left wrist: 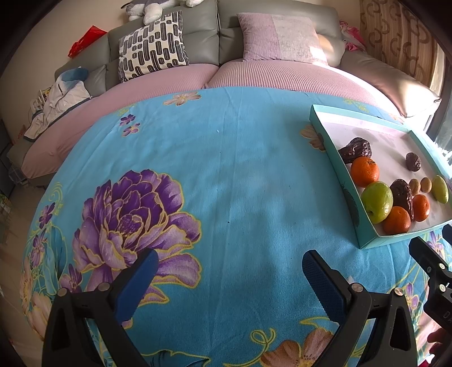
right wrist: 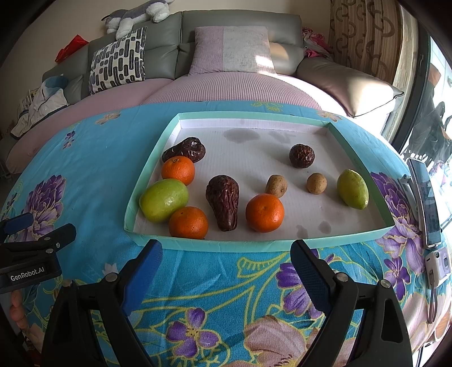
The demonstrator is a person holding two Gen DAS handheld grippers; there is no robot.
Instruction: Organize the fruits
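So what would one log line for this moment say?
left tool: open, empty | right tool: open, empty, facing tray | fruit: all in tray | oranges: three

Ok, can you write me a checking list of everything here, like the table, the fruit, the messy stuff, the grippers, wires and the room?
Surface: floral blue tablecloth.
Job's things: teal tray holds three oranges, two green fruits, three dark wrinkled fruits, two small brown fruits.
Clutter: phone, white device right of the tray.
Grippers: left gripper and right gripper open, empty.
Cables: one from the white device.
Surroundings: sofa, cushions, plush toy.
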